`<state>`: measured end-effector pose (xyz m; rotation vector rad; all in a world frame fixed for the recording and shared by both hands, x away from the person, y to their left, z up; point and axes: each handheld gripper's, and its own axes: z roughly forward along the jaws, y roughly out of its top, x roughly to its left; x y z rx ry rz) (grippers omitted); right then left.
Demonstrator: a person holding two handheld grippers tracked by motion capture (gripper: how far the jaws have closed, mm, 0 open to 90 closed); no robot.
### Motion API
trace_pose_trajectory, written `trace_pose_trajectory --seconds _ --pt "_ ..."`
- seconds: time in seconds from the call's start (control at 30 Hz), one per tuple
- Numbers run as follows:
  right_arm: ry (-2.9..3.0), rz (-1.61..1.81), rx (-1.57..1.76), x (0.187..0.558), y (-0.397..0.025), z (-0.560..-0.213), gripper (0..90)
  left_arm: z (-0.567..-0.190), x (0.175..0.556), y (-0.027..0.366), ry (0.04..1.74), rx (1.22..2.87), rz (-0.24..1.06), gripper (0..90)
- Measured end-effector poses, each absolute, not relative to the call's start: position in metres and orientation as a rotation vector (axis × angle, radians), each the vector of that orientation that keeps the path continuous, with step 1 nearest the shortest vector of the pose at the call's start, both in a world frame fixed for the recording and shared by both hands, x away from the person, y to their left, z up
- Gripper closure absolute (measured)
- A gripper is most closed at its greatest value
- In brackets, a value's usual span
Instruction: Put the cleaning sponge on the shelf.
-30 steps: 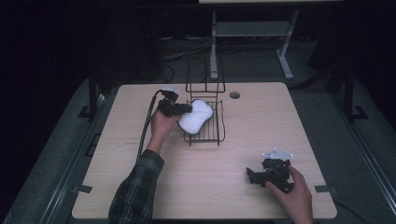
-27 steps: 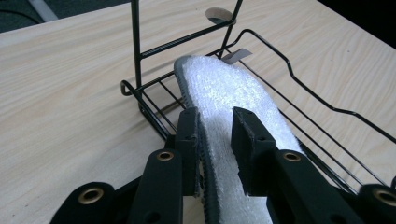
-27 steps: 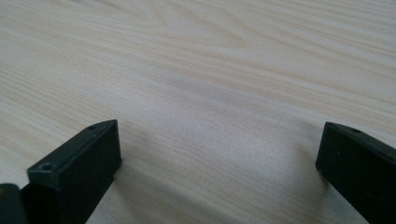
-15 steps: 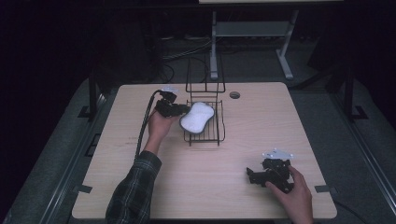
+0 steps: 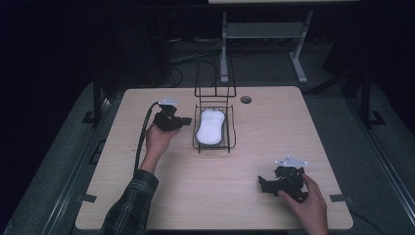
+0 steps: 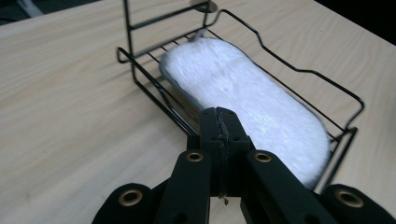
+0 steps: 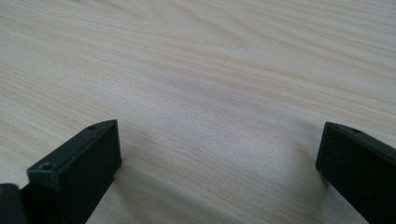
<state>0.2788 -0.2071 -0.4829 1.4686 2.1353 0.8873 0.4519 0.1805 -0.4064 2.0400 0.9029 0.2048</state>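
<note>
Desk (image 5: 147,196): pale wood grain, rectangular, standing on dark floor. Rack (image 5: 230,125): black wire basket with a tall wire back at its far end, set on the far middle of the desk, long axis running near to far. Pad (image 5: 210,126): white, oblong, soft-looking, lying flat inside the rack along its length; in the left gripper view the pad (image 6: 247,100) covers most of the rack floor, and the rack's wire rim (image 6: 140,81) runs all round it. Left tool (image 5: 185,120): held in the person's left hand (image 5: 156,142), just left of the rack and level with the pad's far half, pointing right toward the rack; its jaws are pressed together with nothing between them, tips just outside the rack's left rim and apart from the pad. A black cable (image 5: 141,147) trails from it toward the near side along the forearm, which wears a plaid sleeve (image 5: 129,205). Right tool (image 5: 264,183): held in the right hand (image 5: 306,205) at the near right of the desk, well apart from the rack, low over the desk and pointing left; its jaws stand wide apart, with bare desk (image 7: 210,93) between them. A small dark round hole (image 5: 246,100) sits in the desk, right of the rack's back.
</note>
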Motion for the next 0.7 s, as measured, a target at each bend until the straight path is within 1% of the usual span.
trace_pose_trajectory --seconds 0.2,0.5,0.7 --pt "2.135 0.887 1.469 0.279 -0.207 -0.483 0.0 -0.415 0.442 0.164 0.855 2.058 0.164 89.6" --pt "2.135 0.887 1.469 0.279 -0.207 -0.483 0.0 -0.429 0.441 0.144 0.823 2.095 0.116 89.6" --pt "2.135 0.887 1.469 0.279 -0.207 -0.483 0.0 -0.430 0.441 0.137 0.817 2.090 0.115 89.6"
